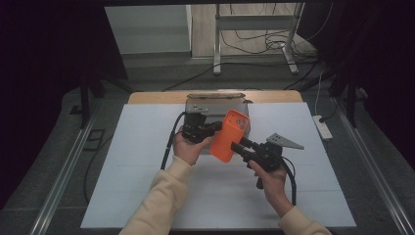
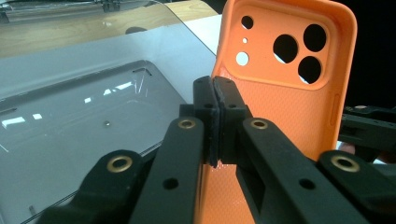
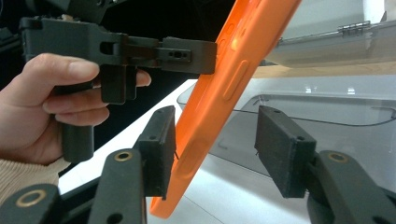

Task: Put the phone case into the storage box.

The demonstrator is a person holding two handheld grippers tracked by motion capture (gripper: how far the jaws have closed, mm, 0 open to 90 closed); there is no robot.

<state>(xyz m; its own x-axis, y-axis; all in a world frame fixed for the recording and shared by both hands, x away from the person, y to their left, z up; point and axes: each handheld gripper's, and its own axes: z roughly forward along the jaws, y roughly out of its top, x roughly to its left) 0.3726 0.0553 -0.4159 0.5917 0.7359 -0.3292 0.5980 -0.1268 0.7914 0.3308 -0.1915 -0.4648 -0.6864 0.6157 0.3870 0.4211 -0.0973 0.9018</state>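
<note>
Two grippers meet at one orange soft-plastic phone case [image 1: 229, 135], held tilted in the air above the white table [image 1: 147, 147], in front of a clear plastic hinged box [image 2: 93, 107]. The left gripper [image 2: 215, 100] — gripped in the left hand [image 3: 42, 107], forearm angled in from below — has its jaws pinched together on the case's edge. The right gripper [image 3: 215, 149] stands with jaws apart — the case's lower end between them, against one pad.

The orange phone case [image 2: 275, 93] looks like matt plastic with a finely textured inside. The clear box [image 2: 84, 116] is glossy plastic. The counter [image 1: 147, 161] is matt white.
</note>
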